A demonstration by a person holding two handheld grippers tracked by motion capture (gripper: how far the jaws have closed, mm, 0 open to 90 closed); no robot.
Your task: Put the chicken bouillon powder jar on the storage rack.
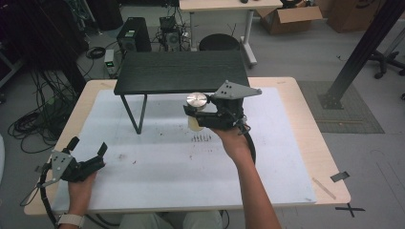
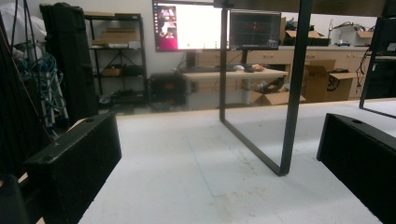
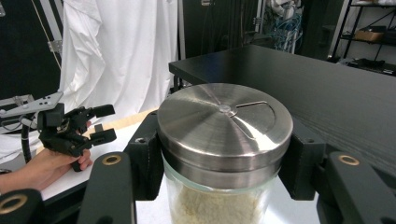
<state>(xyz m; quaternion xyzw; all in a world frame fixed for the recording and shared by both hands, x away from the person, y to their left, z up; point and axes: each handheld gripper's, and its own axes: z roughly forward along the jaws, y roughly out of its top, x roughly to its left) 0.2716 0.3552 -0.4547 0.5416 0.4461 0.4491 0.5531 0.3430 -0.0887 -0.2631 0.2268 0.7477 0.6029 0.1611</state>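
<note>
Now the right tool [image 1: 195, 116] clamps the glass jar [image 3: 219, 196] just below its steel lid [image 3: 225, 126].

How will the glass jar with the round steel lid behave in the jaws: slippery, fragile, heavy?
The glass jar with the round steel lid probably slips easily, its wall being smooth. Glass likely breaks if dropped. The pale powder inside probably adds weight.

The high view looks forward and down from above the person's side onto the white-topped wooden bench [image 1: 157, 171]. The left gripper view sits low near the bench surface, facing the thin black metal leg frame [image 2: 261, 149] of the small black shelf-table [image 1: 181, 71], shared with the high view. The right gripper view looks close over a steel-lidded glass jar [image 3: 224, 135] toward that shelf-table's top.
</note>
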